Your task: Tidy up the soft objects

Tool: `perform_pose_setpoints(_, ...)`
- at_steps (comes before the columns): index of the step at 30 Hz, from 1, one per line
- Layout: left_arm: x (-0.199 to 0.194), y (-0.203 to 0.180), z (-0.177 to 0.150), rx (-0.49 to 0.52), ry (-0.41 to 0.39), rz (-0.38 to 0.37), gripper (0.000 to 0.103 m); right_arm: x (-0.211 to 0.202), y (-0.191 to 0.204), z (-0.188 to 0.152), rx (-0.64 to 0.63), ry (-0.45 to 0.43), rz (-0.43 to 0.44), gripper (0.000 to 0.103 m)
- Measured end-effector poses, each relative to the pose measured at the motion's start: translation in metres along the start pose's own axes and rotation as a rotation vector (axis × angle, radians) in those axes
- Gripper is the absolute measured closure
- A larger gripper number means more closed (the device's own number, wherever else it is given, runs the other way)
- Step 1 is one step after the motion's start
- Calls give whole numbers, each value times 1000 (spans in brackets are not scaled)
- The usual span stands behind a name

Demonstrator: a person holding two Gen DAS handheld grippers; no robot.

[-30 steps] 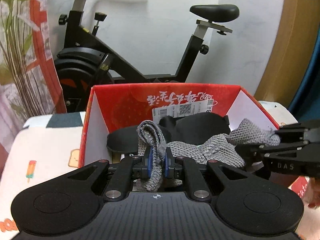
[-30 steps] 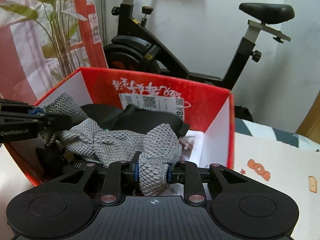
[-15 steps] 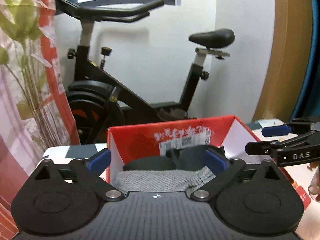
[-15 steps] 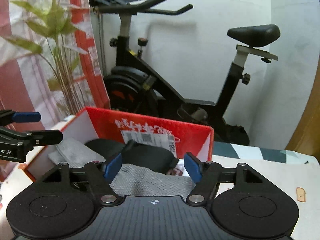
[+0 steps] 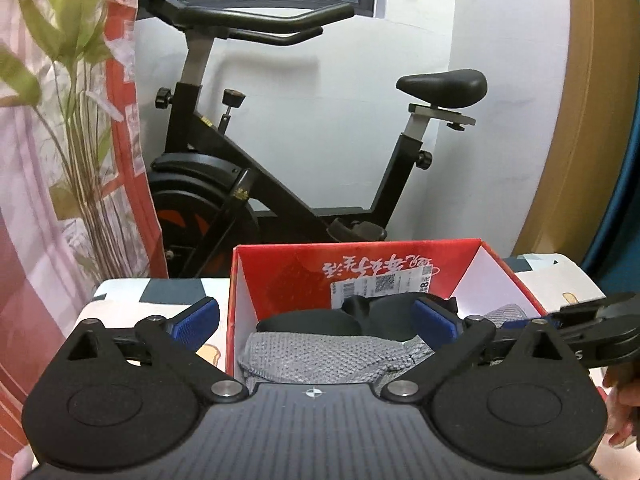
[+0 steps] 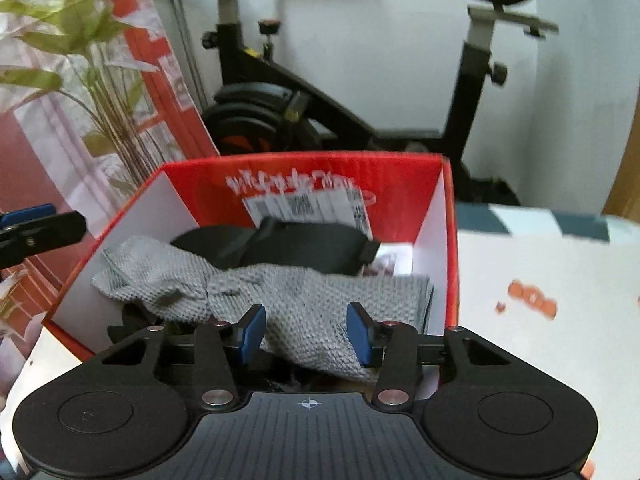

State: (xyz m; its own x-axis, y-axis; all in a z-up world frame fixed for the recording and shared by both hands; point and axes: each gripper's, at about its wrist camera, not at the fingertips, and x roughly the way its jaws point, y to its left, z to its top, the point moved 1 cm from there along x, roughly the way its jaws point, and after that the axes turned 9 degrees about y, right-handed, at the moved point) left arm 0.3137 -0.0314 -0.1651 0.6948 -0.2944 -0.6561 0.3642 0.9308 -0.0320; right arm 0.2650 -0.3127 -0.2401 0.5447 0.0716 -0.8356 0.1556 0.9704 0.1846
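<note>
Grey cloth (image 6: 304,304) over black item (image 6: 296,246), btm hidden

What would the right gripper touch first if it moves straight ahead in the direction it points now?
Most likely the grey knitted cloth lying in the red box. The right gripper, its jaws closing with nothing pinched yet, points down at it. Depth is hard to judge, but nothing else shows in between.

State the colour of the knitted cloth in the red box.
Grey knitted cloth; clearest in right wrist view.
</note>
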Motion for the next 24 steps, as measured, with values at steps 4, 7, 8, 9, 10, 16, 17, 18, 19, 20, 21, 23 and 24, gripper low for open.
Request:
perform_pose_setpoints(4, -1, 1, -4, 3, -7, 24, 0, 9, 7, -1, -16, 40, -8, 63)
perform_pose_setpoints(7, -5, 0, -7, -8, -11, 29, 0, 2, 12, -1, -30, 14, -30, 62)
perform_pose_setpoints(8, -8, 0, -8, -12, -10, 25, 0, -2, 12, 0, -25, 0, -30, 60)
perform_pose_setpoints(9, -10, 0, -8, -12, -13, 21, 0, -8, 12, 0, -20, -16, -26, 58)
perform_pose_setpoints(10, -14, 0, -8, -12, -16, 19, 0, -14, 13, 0, -19, -30, -22, 57)
perform_pose_setpoints(16, -51, -5, -4, -23, -80, 47, 0, -68, 29, 3, -66, -135, -49, 21)
perform_pose_setpoints(17, -59, -6, -3, -23, -94, 52, 0, -79, 32, 3, -66, -158, -45, 11)
perform_pose_setpoints(18, -69, -8, -2, -24, -105, 59, 0, -92, 36, 2, -65, -185, -40, 3)
perform_pose_setpoints(19, -79, -9, -1, -26, -111, 60, 0, -103, 38, 2, -69, -204, -32, 1)
perform_pose_setpoints(20, -88, -11, 0, -29, -111, 56, 0, -115, 42, 2, -79, -225, -25, 0)
perform_pose_setpoints(21, -99, -12, 1, -33, -118, 47, 0, -128, 47, 0, -88, -249, -19, 0)
perform_pose_setpoints(23, -123, -19, 0, -16, -155, 66, 0, -151, 54, -2, -85, -289, -17, 0)
perform_pose_setpoints(24, -134, -23, -1, -4, -174, 93, 0, -163, 56, -4, -81, -306, -14, 0)
